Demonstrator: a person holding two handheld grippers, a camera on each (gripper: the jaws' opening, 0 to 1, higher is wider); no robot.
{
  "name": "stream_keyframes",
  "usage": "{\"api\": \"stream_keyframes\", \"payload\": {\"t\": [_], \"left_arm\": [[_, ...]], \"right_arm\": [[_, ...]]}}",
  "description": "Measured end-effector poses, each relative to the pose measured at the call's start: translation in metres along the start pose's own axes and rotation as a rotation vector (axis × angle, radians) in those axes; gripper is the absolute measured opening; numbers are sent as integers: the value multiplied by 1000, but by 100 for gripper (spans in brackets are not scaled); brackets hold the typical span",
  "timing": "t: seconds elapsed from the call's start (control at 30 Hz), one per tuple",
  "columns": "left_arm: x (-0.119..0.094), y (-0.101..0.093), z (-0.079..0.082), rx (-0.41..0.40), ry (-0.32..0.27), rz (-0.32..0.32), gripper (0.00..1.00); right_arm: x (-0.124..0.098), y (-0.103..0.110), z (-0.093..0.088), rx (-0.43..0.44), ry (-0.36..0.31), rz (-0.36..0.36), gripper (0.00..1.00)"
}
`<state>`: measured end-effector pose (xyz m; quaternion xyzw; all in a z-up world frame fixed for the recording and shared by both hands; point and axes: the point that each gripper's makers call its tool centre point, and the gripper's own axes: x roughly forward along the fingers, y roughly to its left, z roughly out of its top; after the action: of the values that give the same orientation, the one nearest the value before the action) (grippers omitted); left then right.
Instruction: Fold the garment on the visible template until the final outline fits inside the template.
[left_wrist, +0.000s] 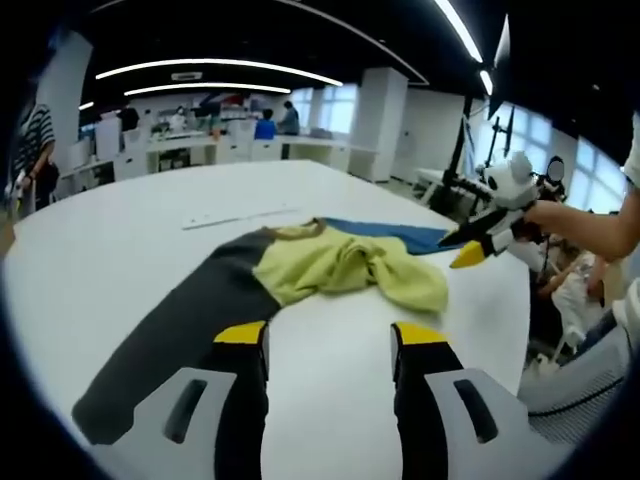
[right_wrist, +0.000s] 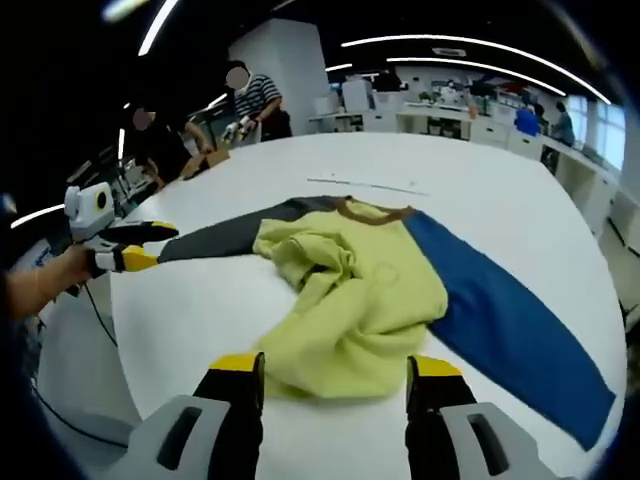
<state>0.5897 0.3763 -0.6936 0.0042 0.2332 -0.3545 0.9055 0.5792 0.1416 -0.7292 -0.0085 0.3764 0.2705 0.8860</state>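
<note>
Garment (right_wrist: 350, 300) lies crumpled mid-table (right_wrist: 500, 190), its grey sleeve (left_wrist: 170, 340) stretched left and blue sleeve (right_wrist: 500, 320) right. Left gripper (left_wrist: 330, 335) and right gripper (right_wrist: 335, 365) hover near it, jaws spread, holding nothing.

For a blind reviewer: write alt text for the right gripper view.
A crumpled yellow garment with one grey sleeve and one blue sleeve lies on a white table. The right gripper hovers open before it; the left gripper sits at the table's left edge.
</note>
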Motion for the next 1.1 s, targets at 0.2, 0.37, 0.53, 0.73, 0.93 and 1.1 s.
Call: {"api": "stream_keyframes", "payload": {"t": [0.2,0.37,0.53,0.73,0.93,1.1], "left_arm": [[20,5,3,-5,6,15,39],[39,3,7,-13,5,11,35],[57,3,3,-30,25,17,31],[75,8,-2,-66,36,38,27],[92,13,-3,-93,39,72,22],[108,12,-3,-133,44,82,19]], "right_arm": [[-1,4,-17,59,16,-21,44],[1,9,-26,69,22,-21,41],[5,11,-38,50,48,-41,39],[12,16,-46,64,61,-48,35],[21,20,-44,69,51,-63,29],[25,17,-43,117,25,-104,25]]}}
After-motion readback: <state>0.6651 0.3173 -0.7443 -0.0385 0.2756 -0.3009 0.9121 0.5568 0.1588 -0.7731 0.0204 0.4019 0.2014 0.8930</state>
